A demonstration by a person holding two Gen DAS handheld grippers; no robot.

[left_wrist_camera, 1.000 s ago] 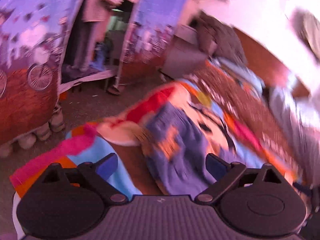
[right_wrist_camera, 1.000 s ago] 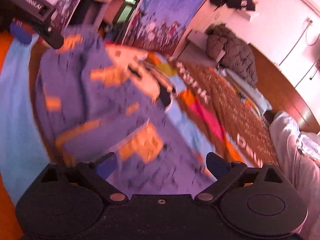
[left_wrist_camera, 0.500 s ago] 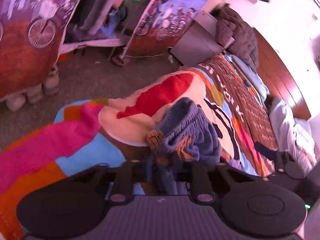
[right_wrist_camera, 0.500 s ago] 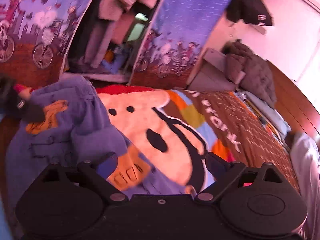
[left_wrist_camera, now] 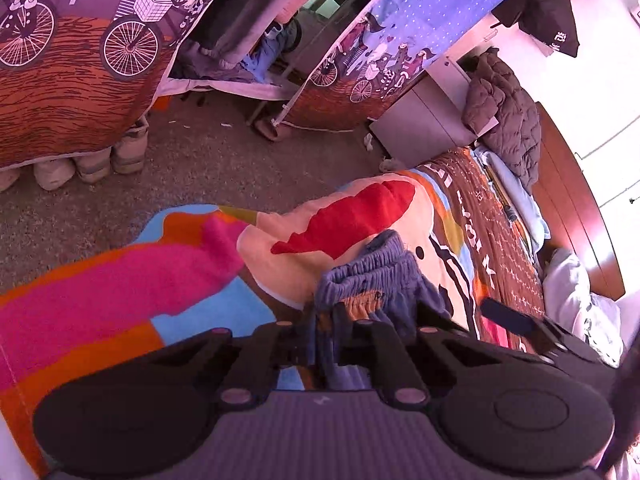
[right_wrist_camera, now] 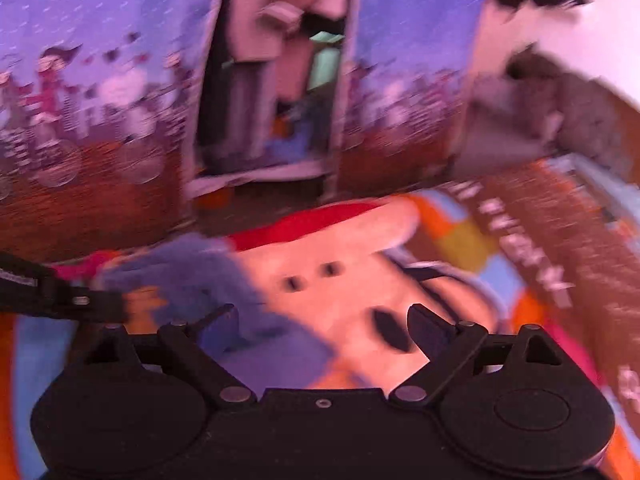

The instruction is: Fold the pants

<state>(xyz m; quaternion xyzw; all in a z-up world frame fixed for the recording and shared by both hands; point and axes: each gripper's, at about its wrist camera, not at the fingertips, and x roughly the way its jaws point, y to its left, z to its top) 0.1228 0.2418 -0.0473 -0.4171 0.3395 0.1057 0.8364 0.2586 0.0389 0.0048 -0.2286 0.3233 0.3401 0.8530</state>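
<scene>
A bed carries everything, spread with a bright cartoon blanket (left_wrist_camera: 120, 280). The blue pants (left_wrist_camera: 372, 280) lie bunched on it just ahead of the left jaws, left of the right jaws.

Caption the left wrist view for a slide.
Left tongs shut on bunched blue pants above a cartoon blanket.

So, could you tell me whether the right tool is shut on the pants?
No, the right tool stands open, nothing between its fingers; the pants lie ahead, to its left.
</scene>
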